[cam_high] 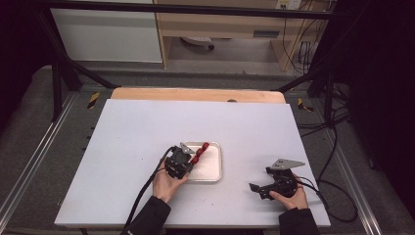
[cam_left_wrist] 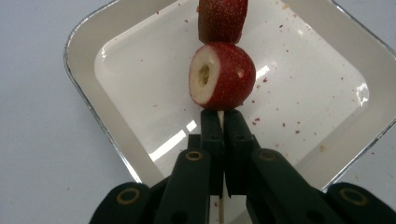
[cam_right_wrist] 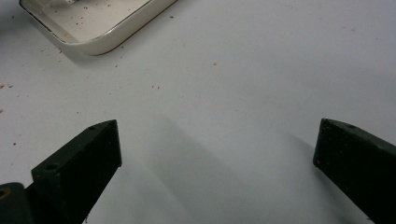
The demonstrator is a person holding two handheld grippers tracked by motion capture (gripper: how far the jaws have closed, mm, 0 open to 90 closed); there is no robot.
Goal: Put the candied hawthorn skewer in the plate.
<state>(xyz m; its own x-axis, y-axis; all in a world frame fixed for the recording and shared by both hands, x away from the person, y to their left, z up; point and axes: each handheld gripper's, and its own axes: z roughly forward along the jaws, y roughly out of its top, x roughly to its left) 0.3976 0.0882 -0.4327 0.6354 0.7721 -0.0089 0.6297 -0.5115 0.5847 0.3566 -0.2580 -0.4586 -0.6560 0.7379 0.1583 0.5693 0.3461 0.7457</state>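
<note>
Two strawberries (cam_left_wrist: 222,74) sit threaded on a thin wooden skewer (cam_left_wrist: 221,117), and that skewer is what I am handling. In the left gripper view the nearer berry shows its pale cut face with a hollow core, and the second berry (cam_left_wrist: 222,19) sits just beyond it, touching it, running off the top edge. My left gripper (cam_left_wrist: 221,122) has its jaws pressed together on the bare stick just below the nearer berry; the pale wood shows in the narrow slit between the black pads and again lower down between the arms. From the high view the red fruit (cam_high: 199,152) is held over the near left part of a white square tray (cam_high: 215,169), with the left gripper (cam_high: 182,161) at the tray's left edge and my hand (cam_high: 166,185) behind it. I cannot tell whether the berries touch the tray floor or hang just above it. The tray's inside (cam_left_wrist: 303,88) is speckled with small red crumbs. My right gripper (cam_high: 262,188) is well apart from the tray, low at the near right of the white table (cam_high: 127,142). In its own view its jaws are spread wide with nothing between them but bare tabletop, and a corner of the tray (cam_right_wrist: 100,42) lies at the upper left, with a few crumbs scattered on the table near it.
</note>
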